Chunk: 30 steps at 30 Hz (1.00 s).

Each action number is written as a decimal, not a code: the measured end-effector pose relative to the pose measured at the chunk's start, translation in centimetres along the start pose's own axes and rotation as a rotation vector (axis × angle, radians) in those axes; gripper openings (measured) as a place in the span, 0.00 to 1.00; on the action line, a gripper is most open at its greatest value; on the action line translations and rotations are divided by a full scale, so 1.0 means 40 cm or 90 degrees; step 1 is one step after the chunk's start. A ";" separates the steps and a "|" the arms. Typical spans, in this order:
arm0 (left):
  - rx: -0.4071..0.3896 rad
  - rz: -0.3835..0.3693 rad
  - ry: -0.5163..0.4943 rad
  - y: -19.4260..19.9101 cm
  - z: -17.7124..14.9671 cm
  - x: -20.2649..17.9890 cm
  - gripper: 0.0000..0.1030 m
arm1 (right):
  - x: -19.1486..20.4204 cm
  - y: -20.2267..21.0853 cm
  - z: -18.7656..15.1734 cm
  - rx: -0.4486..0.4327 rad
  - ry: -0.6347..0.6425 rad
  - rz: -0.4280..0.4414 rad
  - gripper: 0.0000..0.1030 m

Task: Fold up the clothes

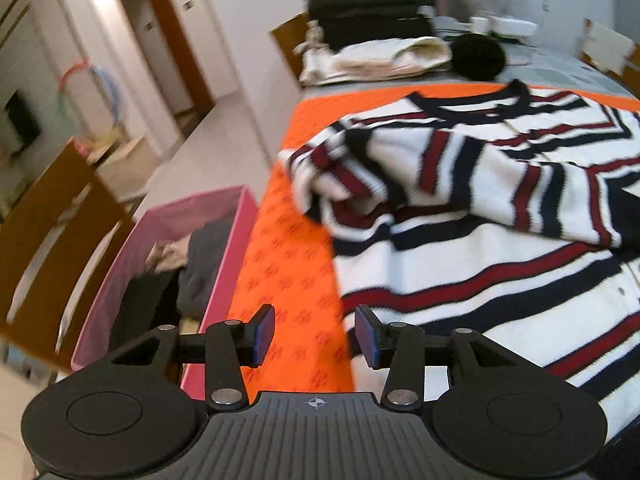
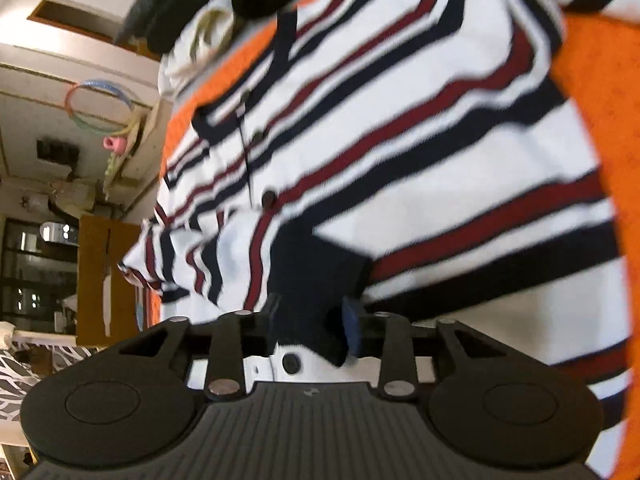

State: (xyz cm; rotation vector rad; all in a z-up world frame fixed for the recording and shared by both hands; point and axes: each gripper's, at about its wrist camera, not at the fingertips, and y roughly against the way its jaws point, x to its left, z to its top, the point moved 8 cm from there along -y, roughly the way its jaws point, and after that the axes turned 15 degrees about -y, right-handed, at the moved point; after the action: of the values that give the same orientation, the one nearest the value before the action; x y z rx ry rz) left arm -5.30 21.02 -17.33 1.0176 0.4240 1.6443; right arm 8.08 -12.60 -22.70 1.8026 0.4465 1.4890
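Striped cardigan (image 1: 500, 248) — white with navy and dark red bands and a navy neckline — lies spread on an orange cloth (image 1: 296, 280) that covers the desk. One sleeve (image 1: 400, 168) is folded in across the chest, its stripes running crosswise to those of the body.

Left tongs (image 1: 315, 336) hang over the bare orange cloth at the cardigan's side hem, wide open with nothing between the blue pads (image 1: 265, 332).

Right tongs (image 2: 312, 320) are closed on the sleeve's navy cuff (image 2: 316, 280); the dark ribbed fabric bunches between the fingers, and the striped sleeve trails off from it to the left of the right wrist view. Dark buttons (image 2: 268, 199) run along the placket just beyond, and another button (image 2: 291, 361) shows close under the tongs.

At the far end of the desk sits a stack of folded clothes (image 1: 372, 40) — dark pieces on top, cream ones beneath — with a round black object (image 1: 478, 56) beside it. Beside the desk, a pink fabric bin (image 1: 192, 280) holds dark and beige garments, and a wooden chair (image 1: 56, 240) stands next to it.
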 end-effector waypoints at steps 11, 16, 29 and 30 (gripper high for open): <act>-0.010 0.003 0.041 0.000 -0.015 0.042 0.47 | 0.116 0.064 0.009 -0.122 0.101 0.010 0.08; -0.017 -0.008 0.056 0.000 -0.003 0.029 0.48 | 0.166 0.242 0.122 -0.226 0.160 -0.006 0.08; -0.025 -0.018 0.092 0.152 -0.058 -0.077 0.52 | 0.125 0.186 0.288 -0.259 0.289 -0.182 0.12; -0.024 -0.020 0.098 0.167 -0.064 -0.090 0.52 | 0.122 0.171 0.294 -0.257 0.302 -0.197 0.13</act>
State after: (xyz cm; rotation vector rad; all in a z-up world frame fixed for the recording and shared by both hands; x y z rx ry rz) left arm -11.30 16.06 -15.41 0.8551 0.5072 1.7020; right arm 19.20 -17.59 -14.98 1.0150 0.5758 1.6373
